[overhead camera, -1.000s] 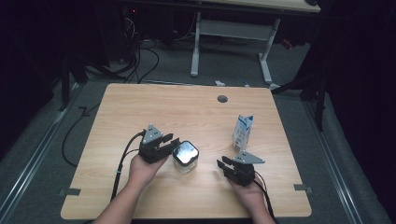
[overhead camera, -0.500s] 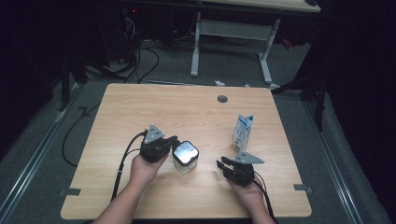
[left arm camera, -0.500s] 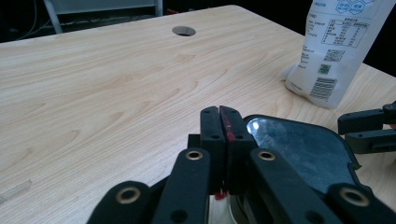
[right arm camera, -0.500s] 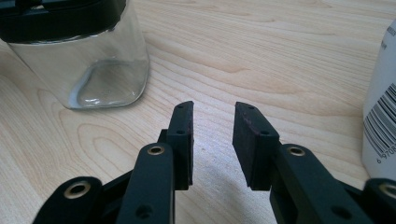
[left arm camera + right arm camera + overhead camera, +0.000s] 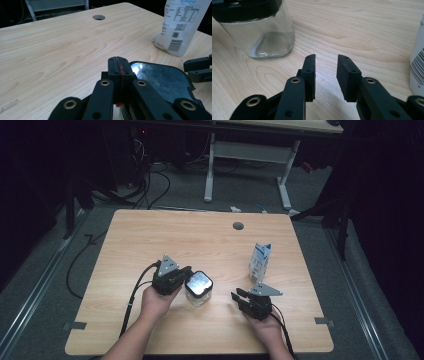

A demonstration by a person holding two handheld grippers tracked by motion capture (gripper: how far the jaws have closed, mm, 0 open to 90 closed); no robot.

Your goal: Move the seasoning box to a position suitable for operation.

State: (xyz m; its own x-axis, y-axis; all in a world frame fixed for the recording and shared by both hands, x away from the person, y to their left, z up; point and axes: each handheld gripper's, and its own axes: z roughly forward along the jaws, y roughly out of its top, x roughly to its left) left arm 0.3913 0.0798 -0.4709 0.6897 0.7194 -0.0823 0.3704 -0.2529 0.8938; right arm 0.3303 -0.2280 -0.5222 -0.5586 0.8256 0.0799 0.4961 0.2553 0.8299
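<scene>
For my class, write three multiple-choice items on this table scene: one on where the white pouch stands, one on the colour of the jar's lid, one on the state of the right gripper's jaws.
1. Where does the white pouch stand relative to the glass jar in the high view?
A. To its right, farther up the table
B. On top of it
C. To its left, at the near edge

2. What colour is the jar's lid?
A. Red
B. Black
C. Yellow

3. How do the jaws of the right gripper stand?
A. Clamped on the pouch
B. Pressed together
C. Apart, with nothing between them

Key: 1 A, the pouch stands upright beyond and right of the jar. 2 B, the lid is dark and glossy in both gripper views. 3 C, bare wood of the table shows through the gap.
</scene>
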